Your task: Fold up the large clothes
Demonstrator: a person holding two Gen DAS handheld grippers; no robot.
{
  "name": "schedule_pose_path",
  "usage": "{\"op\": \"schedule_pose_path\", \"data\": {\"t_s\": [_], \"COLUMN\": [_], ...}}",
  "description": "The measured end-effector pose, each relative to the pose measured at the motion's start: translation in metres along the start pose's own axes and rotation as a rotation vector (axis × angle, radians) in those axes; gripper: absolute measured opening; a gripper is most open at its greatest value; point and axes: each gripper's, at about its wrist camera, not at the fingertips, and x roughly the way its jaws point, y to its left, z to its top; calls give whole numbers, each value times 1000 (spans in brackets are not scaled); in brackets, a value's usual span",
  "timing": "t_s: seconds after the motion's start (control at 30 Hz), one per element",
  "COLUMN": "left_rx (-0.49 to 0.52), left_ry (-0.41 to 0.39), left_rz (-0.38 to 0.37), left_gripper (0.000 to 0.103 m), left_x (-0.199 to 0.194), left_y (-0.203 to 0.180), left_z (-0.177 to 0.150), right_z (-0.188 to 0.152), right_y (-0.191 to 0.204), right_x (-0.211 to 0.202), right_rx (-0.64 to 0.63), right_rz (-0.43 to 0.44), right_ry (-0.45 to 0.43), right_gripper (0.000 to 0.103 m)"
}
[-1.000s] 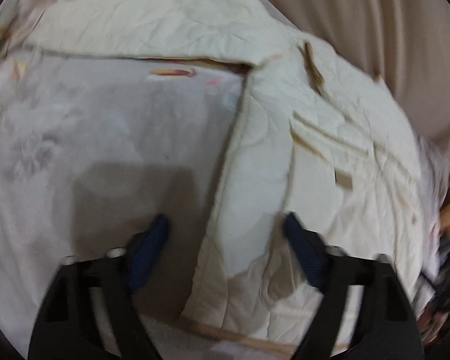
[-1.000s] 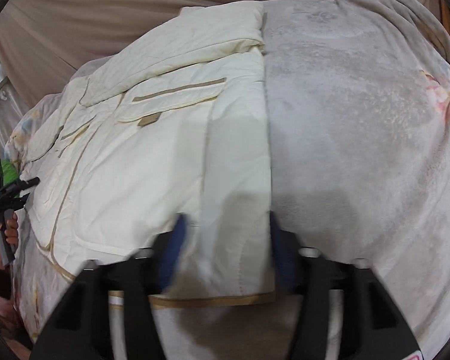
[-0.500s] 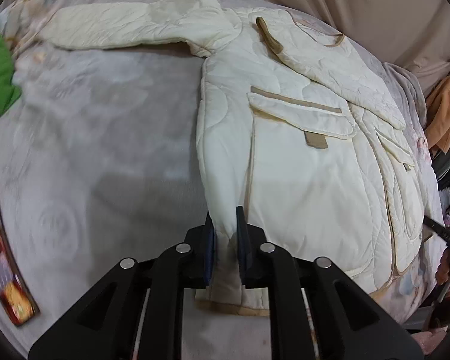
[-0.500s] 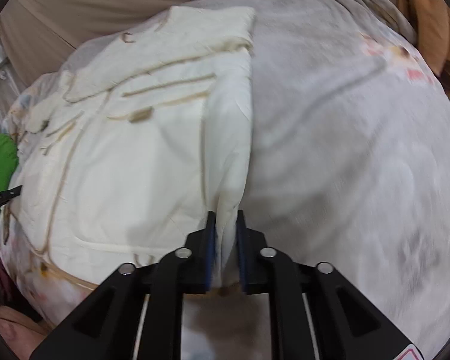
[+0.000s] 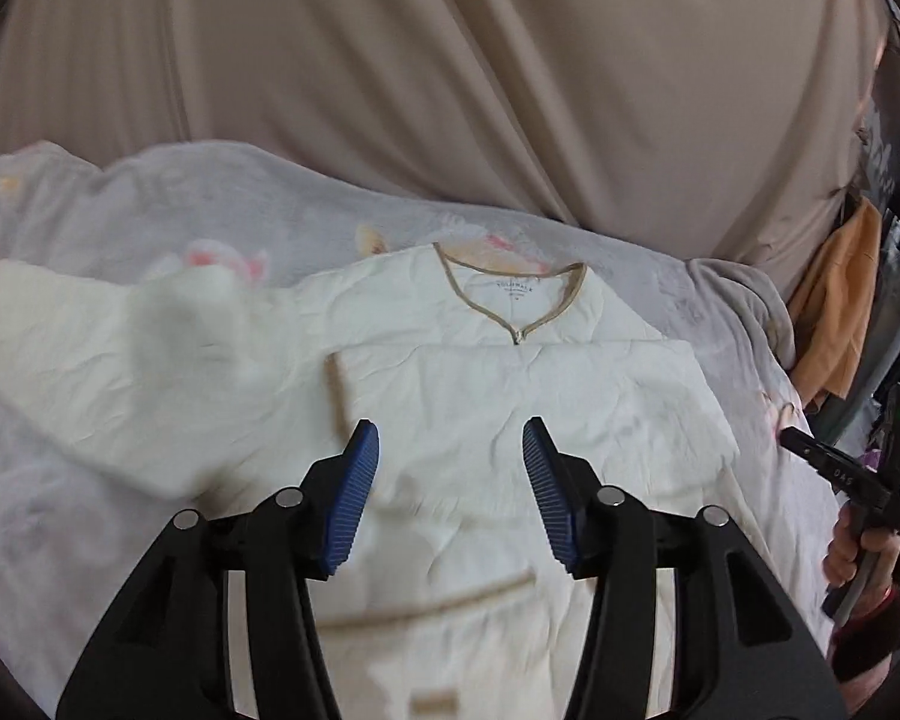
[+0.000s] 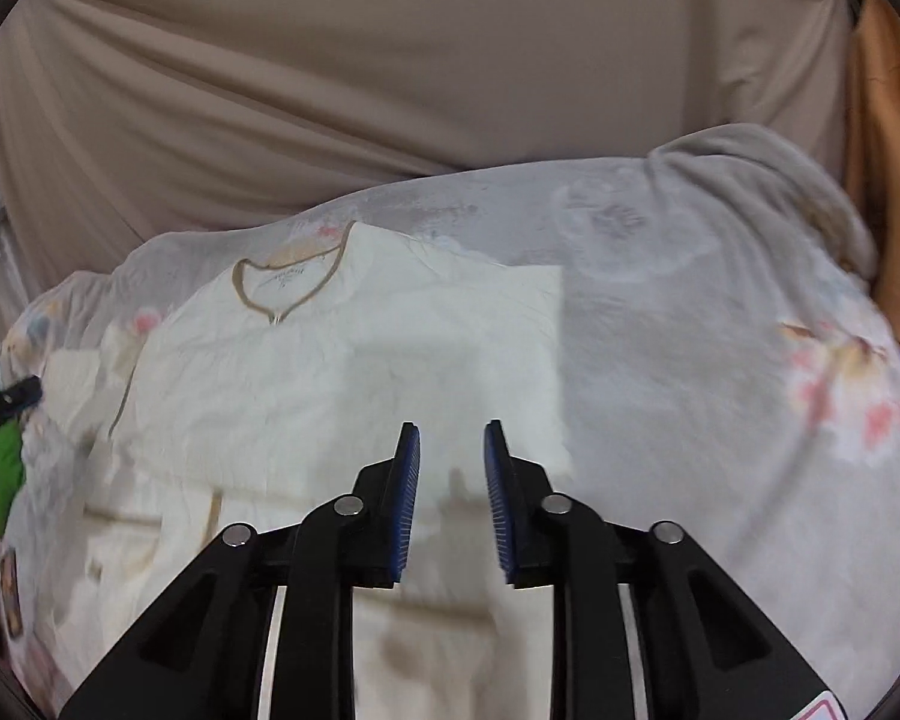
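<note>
Cream jacket lies on the bed, both of my grippers above it with nothing held.

A beige curtain (image 5: 450, 90) fills the top of both views; below it the pale floral blanket (image 6: 720, 360) carries the cream jacket (image 5: 510, 396) at frame centre, collar toward the curtain, 1 sleeve folded across the chest. My left gripper (image 5: 450, 480) is opening, its jaws wide, with nothing between them. My right gripper (image 6: 450, 480) is closing, narrow gap, nothing between the 2 pads. A hand (image 5: 858, 546) shows at right edge.
</note>
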Motion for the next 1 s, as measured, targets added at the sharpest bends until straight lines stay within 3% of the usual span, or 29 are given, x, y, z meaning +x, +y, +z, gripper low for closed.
{"op": "schedule_pose_path", "data": {"t_s": [0.07, 0.27, 0.37, 0.5, 0.6, 0.73, 0.8, 0.87, 0.9, 0.93, 1.0], "left_rx": [-9, -65, -57, -100, -63, -78, -133, -174, -189, -212, -268], "left_ry": [47, 128, 119, 112, 102, 87, 74, 39, 16, -15, -55], "left_rz": [7, 84, 104, 67, 102, 112, 97, 88, 102, 133, 194], "left_gripper": [48, 47, 40, 36, 36, 36, 37, 44, 55, 65, 72], "left_x": [49, 141, 154, 154, 154, 146, 129, 96, 81, 60, 30], "left_y": [0, 20, 37, 54, 47, 43, 48, 62, 70, 84, 115], "left_z": [12, 10, 7, 6, 3, 2, 2, -2, -3, -6, -8], "right_z": [18, 41, 41, 43, 37, 15, 14, 12, 8, 1, -11], "right_y": [9, 12, -17, -41, -32, -33, -34, -28, -24, -17, -9], "right_x": [38, 132, 164, 151, 125, 144, 129, 103, 91, 76, 61], "right_rx": [-4, -3, 16, 135, 128, 52, 75, 73, 57, 28, -16], "right_rz": [-12, -49, -206, -197, -73, -173, -180, -140, -124, -112, -80], "right_ry": [15, 61, 89, 81, 45, 152, 131, 97, 81, 66, 65], "right_gripper": [11, 7, 3, 3, 3, 0, 1, 6, 6, 6, 8]}}
